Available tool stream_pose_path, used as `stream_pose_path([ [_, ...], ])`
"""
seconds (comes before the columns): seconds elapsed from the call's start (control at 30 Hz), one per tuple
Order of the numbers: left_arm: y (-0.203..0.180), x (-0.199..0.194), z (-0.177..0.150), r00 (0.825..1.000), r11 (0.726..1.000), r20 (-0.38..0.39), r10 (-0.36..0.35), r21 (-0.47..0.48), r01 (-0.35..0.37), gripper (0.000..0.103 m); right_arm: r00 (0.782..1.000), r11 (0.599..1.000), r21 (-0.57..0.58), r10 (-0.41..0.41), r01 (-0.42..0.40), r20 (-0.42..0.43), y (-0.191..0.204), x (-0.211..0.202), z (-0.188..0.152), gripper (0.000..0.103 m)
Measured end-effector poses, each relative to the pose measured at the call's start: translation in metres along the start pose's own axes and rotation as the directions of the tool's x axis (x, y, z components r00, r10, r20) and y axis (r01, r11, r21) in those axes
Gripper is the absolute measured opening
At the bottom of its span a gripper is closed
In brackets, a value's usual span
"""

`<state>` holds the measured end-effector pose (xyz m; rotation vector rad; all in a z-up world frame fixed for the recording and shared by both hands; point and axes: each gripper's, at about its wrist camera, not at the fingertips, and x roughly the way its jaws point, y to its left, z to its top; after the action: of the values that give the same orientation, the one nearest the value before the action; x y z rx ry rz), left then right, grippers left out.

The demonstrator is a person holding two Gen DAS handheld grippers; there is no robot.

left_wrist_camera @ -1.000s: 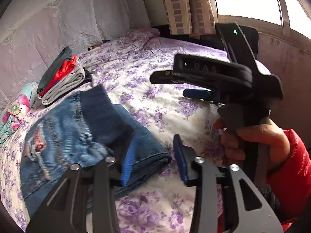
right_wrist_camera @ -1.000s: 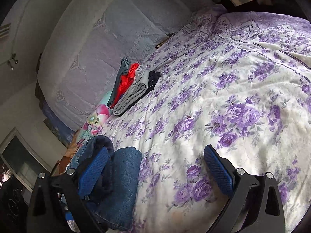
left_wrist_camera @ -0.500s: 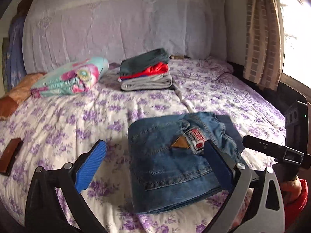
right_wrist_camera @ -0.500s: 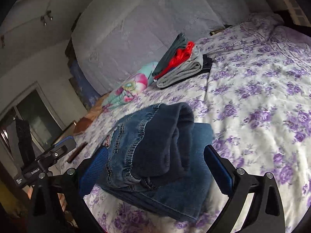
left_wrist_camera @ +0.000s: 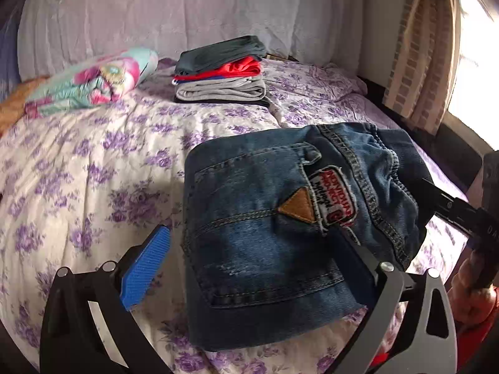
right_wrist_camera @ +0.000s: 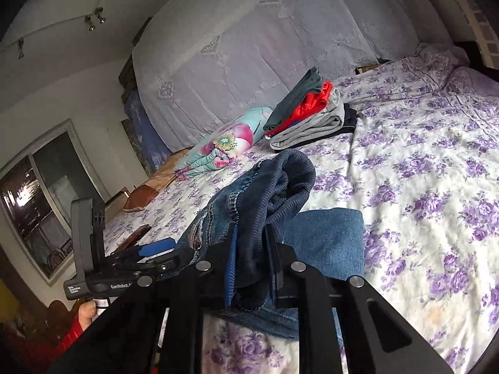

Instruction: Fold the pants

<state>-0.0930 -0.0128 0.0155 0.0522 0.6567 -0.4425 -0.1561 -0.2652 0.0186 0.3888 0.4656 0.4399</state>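
Folded blue jeans (left_wrist_camera: 265,224) with a patch on the back pocket lie on the floral bedspread (left_wrist_camera: 93,162). My left gripper (left_wrist_camera: 249,258) is open; its blue left pad sits beside the jeans' left edge and its right finger reaches over the jeans. My right gripper (right_wrist_camera: 251,268) is shut on the dark ribbed waistband of the jeans (right_wrist_camera: 280,193), at their near edge. The right gripper also shows in the left wrist view (left_wrist_camera: 461,212), at the jeans' right side. The left gripper shows in the right wrist view (right_wrist_camera: 149,249), to the left of the jeans.
A stack of folded clothes (left_wrist_camera: 221,71), green, red and grey, lies near the headboard (left_wrist_camera: 156,9). A floral pillow (left_wrist_camera: 93,81) lies to its left. A curtain and bright window (left_wrist_camera: 436,46) are at the right. A dark flat object (right_wrist_camera: 134,237) lies near the bed's left edge.
My right gripper has closed on the jeans' waistband; it was open around them. My left gripper has moved closer over the jeans and stays open.
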Motion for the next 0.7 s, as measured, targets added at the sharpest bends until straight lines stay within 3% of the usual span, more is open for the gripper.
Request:
stream_pose_path([
  [0.1, -0.022, 0.022, -0.002, 0.997, 0.992, -0.032, 0.075, 0.108, -0.071, 0.098, 0.993, 0.994, 0.035, -0.098, 0.101, -0.069, -0.027, 0.016, -0.013, 0.019],
  [0.2, -0.016, 0.032, -0.004, 0.998, 0.999, -0.047, 0.040, 0.033, -0.039, 0.099, 0.990, 0.989, 0.095, -0.104, 0.112, -0.091, -0.048, 0.019, -0.023, 0.030],
  [0.27, -0.015, 0.027, -0.002, 0.998, 0.998, -0.058, 0.036, 0.048, -0.033, 0.099, 0.985, 0.986, 0.064, -0.148, 0.154, -0.093, -0.044, 0.016, -0.018, 0.043],
  [0.37, -0.007, 0.001, 0.008, 0.998, 0.998, 0.001, 0.061, 0.033, -0.061, 0.099, 0.975, 0.974, -0.053, -0.221, 0.221, 0.006, -0.019, 0.001, 0.001, 0.044],
  [0.43, -0.001, -0.016, 0.021, 0.994, 0.996, 0.058, 0.088, 0.011, -0.089, 0.099, 0.972, 0.962, -0.143, -0.227, 0.234, 0.065, 0.002, -0.002, 0.018, 0.044],
  [0.53, 0.001, -0.012, 0.032, 0.995, 0.996, 0.045, 0.088, 0.018, -0.089, 0.099, 0.976, 0.954, -0.211, -0.199, 0.213, 0.086, 0.020, 0.013, 0.035, 0.044],
  [0.63, -0.004, 0.031, 0.019, 0.989, 0.989, -0.070, 0.132, 0.082, -0.126, 0.099, 0.973, 0.944, -0.242, -0.229, 0.223, 0.004, 0.014, 0.050, 0.034, 0.044],
  [0.7, 0.003, 0.048, 0.003, 0.993, 0.996, -0.077, 0.089, 0.035, -0.086, 0.099, 0.948, 0.935, -0.245, -0.292, 0.256, -0.125, -0.006, 0.086, 0.019, 0.048],
])
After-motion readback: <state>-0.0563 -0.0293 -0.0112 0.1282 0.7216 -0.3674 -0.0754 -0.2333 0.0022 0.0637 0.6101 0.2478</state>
